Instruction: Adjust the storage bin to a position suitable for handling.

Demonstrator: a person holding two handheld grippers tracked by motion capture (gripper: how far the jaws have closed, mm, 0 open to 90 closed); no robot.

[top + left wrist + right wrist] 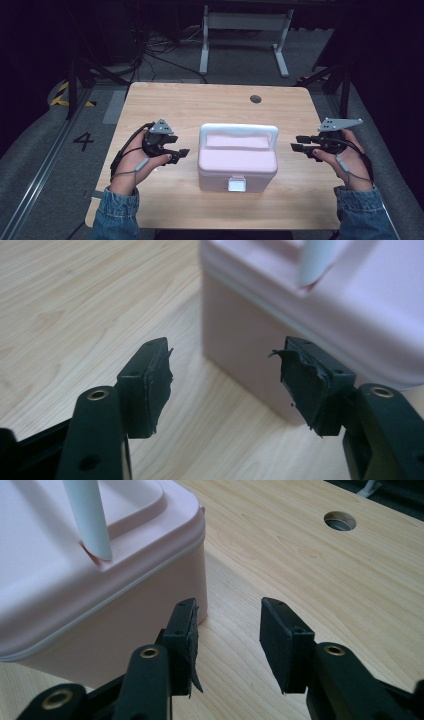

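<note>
A pink lidded box [236, 162] with a white handle [239, 130] raised upright and a white front latch [236, 185] sits mid-table. My left gripper [182, 153] hovers just left of the box, jaws open and empty, pointing at its side. In the left gripper view the box wall [240, 335] lies close ahead of the worn pads [157, 385]. My right gripper [296, 143] is held to the right of the box, open and empty, aimed at it. The right gripper view has the box corner [170, 580] beside the left pad [187, 640].
The wooden table [165, 105] has a round cable hole [255, 99] at the back right, also seen as the hole [340, 521]. Beyond it stands a white table frame [245, 30] on grey floor with cables. A floor mark "4" [83, 141] is at left.
</note>
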